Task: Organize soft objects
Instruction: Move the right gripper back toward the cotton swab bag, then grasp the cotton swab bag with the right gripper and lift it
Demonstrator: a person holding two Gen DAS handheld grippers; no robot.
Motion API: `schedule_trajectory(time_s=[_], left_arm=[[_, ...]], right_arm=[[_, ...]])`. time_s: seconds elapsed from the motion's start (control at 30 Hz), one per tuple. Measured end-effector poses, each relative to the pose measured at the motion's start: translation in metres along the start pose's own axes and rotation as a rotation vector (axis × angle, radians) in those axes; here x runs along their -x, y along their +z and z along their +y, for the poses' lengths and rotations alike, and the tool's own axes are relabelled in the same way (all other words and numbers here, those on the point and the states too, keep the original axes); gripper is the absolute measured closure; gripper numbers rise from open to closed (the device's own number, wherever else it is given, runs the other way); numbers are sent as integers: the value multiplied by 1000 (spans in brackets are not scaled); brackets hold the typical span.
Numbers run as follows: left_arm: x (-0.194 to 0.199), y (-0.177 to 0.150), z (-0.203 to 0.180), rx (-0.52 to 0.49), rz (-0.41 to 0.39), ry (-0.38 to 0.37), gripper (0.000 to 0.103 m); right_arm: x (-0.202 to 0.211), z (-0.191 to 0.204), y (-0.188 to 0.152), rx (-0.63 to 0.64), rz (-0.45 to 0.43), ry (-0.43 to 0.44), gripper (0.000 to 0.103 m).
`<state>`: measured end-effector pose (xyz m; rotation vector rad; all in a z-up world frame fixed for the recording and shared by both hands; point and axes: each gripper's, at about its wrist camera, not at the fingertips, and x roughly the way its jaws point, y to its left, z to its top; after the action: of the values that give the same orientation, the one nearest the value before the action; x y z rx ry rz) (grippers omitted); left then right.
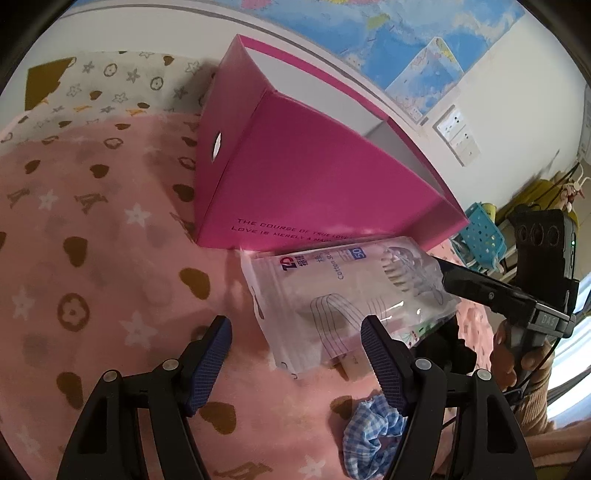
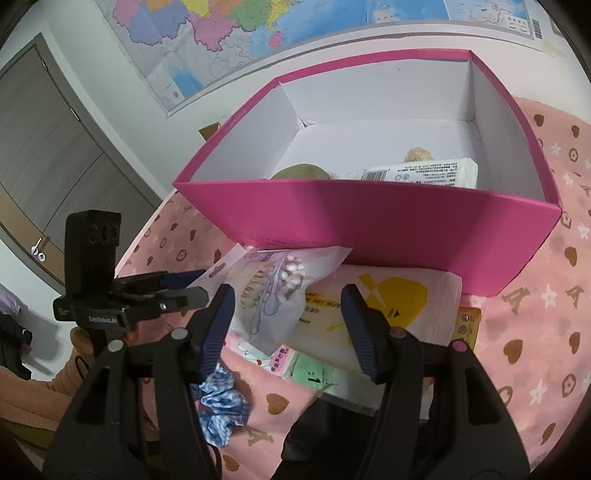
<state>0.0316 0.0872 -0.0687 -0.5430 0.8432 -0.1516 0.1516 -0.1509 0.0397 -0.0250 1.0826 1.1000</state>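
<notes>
A clear bag of cotton swabs (image 1: 343,295) (image 2: 273,295) lies in front of the open pink box (image 1: 295,177) (image 2: 369,225). My left gripper (image 1: 295,339) is open, its right finger over the bag's near edge. My right gripper (image 2: 288,310) is open and hovers over the bag and a white-and-yellow tissue pack (image 2: 388,310). In the left wrist view the right gripper's finger (image 1: 480,288) touches the bag's far end. A blue checked scrunchie (image 1: 373,432) (image 2: 221,402) lies near me. Inside the box are a white tissue pack (image 2: 421,171), a green item (image 2: 299,171) and a beige item (image 2: 417,153).
A pink patterned blanket (image 1: 92,258) (image 2: 535,332) covers the surface. Small flat packets (image 2: 310,373) lie under the tissue pack. A wall map (image 2: 295,22) hangs behind the box. A blue basket (image 1: 480,232) stands at the far right, a door (image 2: 44,147) at the left.
</notes>
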Motion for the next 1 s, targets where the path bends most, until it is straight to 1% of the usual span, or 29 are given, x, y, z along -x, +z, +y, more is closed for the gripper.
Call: schedule_trajectory(time_s=[0.07, 0.17, 0.33, 0.43, 0.5, 0.53, 0.6, 0.7, 0.8, 0.83, 0.87, 0.93, 1.0], left_arm=[[0, 1, 0, 2, 3, -7, 29], [-1, 1, 0, 0, 8, -16, 29], [-6, 6, -3, -2, 23, -35, 29], [-7, 5, -4, -5, 26, -46, 29], [-7, 5, -3, -6, 28, -52, 29], [-7, 6, -3, -6, 29, -55, 29], [-6, 6, -1, 3, 27, -70, 29], [-4, 6, 3, 15, 25, -85, 30], [-4, 6, 5, 19, 24, -94, 31], [-4, 6, 5, 19, 24, -95, 33], [-4, 6, 6, 21, 24, -95, 34], [-3, 6, 8, 31, 22, -98, 37], [-1, 4, 9, 42, 20, -112, 40]], right_arm=[[1, -4, -1, -17, 1, -29, 41], [2, -5, -1, -21, 3, -21, 41], [-5, 6, 1, 26, 15, -22, 41], [-8, 13, 2, 53, 10, 1, 42], [-9, 18, 1, 75, 8, -4, 49], [-9, 21, 1, 88, 8, -5, 56], [-10, 24, 1, 97, 13, 24, 57], [-11, 31, 0, 129, 10, 21, 57], [-15, 26, 0, 104, 24, 23, 58], [-16, 25, 0, 102, 24, 23, 66], [-17, 25, 0, 105, 21, 24, 76], [-17, 29, -1, 123, 6, 35, 79], [-16, 35, -1, 148, -8, 20, 80]])
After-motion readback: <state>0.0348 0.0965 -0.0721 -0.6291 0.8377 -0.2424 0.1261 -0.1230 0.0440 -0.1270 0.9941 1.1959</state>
